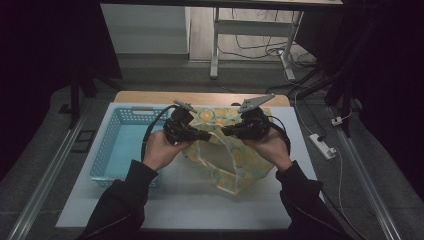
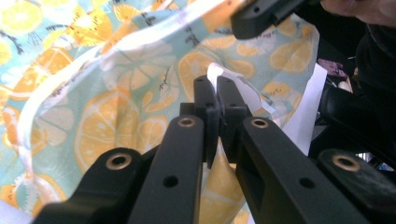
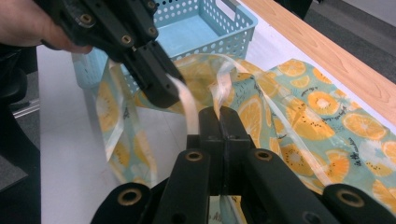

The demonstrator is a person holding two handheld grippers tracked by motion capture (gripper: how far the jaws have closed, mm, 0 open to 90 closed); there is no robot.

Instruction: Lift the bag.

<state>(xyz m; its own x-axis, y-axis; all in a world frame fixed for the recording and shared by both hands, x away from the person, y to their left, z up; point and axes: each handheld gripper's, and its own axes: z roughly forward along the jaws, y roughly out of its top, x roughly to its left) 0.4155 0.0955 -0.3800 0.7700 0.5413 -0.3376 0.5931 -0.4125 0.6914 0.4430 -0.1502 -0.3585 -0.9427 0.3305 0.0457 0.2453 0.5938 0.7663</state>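
High view, inventory of items on the white surface (image 1: 190, 200):

Item 1: fabric bag (image 1: 240, 165) with an orange-slice print on pale blue, white trim and handles. It is lying toward the right half of the surface, its far end reaching to the far edge, its mouth end being lifted clear of the surface at the middle.

Item 2: left gripper (image 1: 202, 135). Its fingers (image 2: 205, 100) are closing flat on a white edge strip of the bag; the left gripper view is showing the strip pinched between them.

Item 3: right gripper (image 1: 229, 132). Its fingers (image 3: 233, 126) are standing pressed together, and the right gripper view is showing a white strip of the bag running up from between them, so it is judged to be gripping the bag as well.

Item 4: light blue perforated basket (image 1: 107, 145), sitting along the left edge of the surface, apparently with nothing in it, just beside the bag.

Progress, as a judgement: both grippers are holding the bag's rim close together, so the grasp is made. The mouth is not yet pulled wide; spreading it, or moving the bag toward the basket, is remaining.
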